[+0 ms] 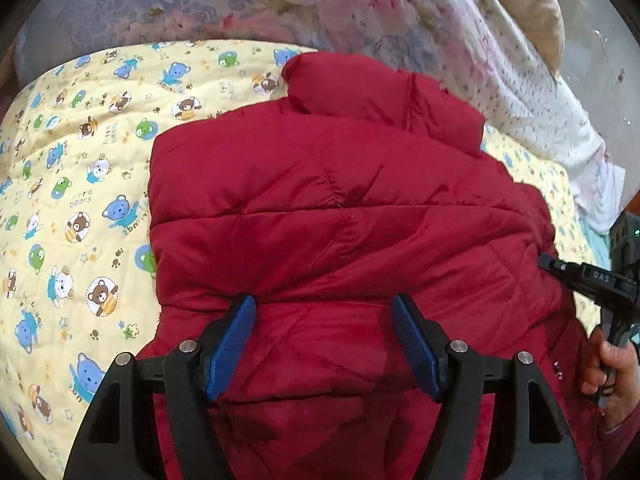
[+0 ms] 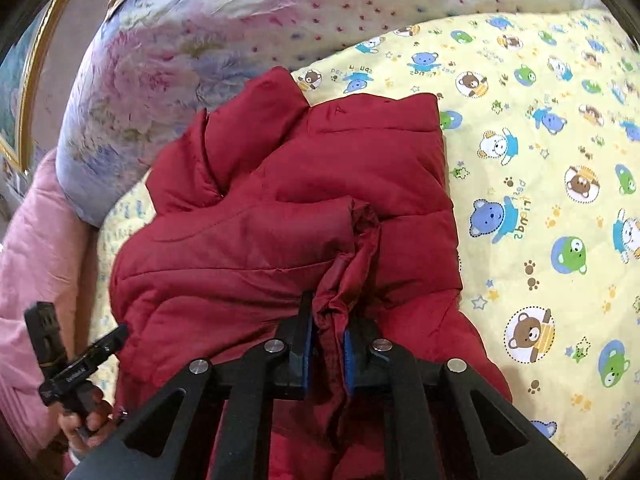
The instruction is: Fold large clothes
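A red puffer jacket (image 1: 340, 208) lies partly folded on a yellow bear-print quilt (image 1: 72, 208), its collar pointing away. My left gripper (image 1: 324, 320) is open, its blue pads (image 1: 234, 344) spread just above the jacket's near part, holding nothing. My right gripper (image 2: 329, 340) is shut on a bunched fold of the jacket (image 2: 280, 208), a sleeve or hem edge pinched between its blue pads (image 2: 307, 354). In the left wrist view the right gripper's body shows at the right edge; in the right wrist view the left gripper's body shows at lower left.
A floral duvet (image 1: 280, 4) is heaped behind the jacket, also in the right wrist view (image 2: 168, 60). A pink blanket (image 2: 36, 272) lies at the left. The yellow quilt (image 2: 540, 200) stretches to the right. A tan pillow (image 1: 532, 8) sits far right.
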`<state>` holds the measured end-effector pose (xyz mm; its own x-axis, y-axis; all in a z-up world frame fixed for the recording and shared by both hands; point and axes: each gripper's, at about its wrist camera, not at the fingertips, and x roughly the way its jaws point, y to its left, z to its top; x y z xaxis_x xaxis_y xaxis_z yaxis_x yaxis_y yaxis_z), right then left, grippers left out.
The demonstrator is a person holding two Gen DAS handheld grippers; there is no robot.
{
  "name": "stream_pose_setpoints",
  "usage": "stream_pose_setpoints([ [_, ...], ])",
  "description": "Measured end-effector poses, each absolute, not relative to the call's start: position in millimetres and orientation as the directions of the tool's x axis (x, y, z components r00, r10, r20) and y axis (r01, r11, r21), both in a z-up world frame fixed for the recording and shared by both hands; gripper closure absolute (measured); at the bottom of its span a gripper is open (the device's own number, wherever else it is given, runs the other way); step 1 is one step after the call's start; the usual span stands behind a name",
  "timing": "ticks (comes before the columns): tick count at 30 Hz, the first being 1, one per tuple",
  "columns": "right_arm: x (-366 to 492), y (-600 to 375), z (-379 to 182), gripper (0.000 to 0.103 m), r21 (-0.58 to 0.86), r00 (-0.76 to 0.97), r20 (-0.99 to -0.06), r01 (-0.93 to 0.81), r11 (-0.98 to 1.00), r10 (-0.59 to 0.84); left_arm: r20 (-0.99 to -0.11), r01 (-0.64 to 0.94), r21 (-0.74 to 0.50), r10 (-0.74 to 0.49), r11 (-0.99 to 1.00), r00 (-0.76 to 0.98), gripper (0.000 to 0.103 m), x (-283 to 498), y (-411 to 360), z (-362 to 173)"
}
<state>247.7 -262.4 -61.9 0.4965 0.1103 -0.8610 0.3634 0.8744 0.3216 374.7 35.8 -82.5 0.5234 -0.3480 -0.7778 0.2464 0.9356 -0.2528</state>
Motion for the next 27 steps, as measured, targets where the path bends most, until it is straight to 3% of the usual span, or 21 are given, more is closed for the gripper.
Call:
stream_pose_setpoints([
  [1,247.2,-261.4,-59.5,0.080,0.306,0.494,-0.864,0.368,0.878,0.094,-0.780,0.247,-0.251,-0.346,0.936,0.521,0.032,374.5,34.7,-83.1],
  [4,241.4,-260.7,-42.5,0.069,0.267,0.502,-0.864,0.392,0.880,0.039,-0.784,0.240,-0.255,-0.345,0.937,0.515,0.032,377.3,33.7,-87.5],
  [8,232.9,-239.7,-1.9,0.066,0.153,0.580,-0.808,0.380,0.912,-0.105,-0.791,0.235,-0.223,-0.317,0.946,0.523,0.032,379.6,26.7,-90.7],
  [12,250.9,-194.7,6.4,0.052,0.134,0.607,-0.793,0.245,0.960,-0.044,-0.798,0.229,-0.200,-0.294,0.953,0.527,0.031,378.2,21.2,-91.3],
  [15,271.6,-167.1,-17.8,0.052,0.080,0.553,-0.832,0.175,0.981,-0.031,-0.803,0.230,-0.189,-0.285,0.955,0.523,0.031,377.4,20.2,-91.1],
  [19,286.6,-165.2,-64.9,0.053,-0.045,0.440,-0.889,0.197,0.979,-0.129,-0.820,0.242,-0.139,-0.248,0.960,0.515,0.031,374.9,14.6,-86.8],
  [27,282.5,-180.3,-84.5,0.052,-0.052,0.415,-0.898,0.233,0.971,-0.148,-0.744,0.303,-0.140,-0.302,0.943,0.596,0.031,359.8,-8.1,-33.2],
])
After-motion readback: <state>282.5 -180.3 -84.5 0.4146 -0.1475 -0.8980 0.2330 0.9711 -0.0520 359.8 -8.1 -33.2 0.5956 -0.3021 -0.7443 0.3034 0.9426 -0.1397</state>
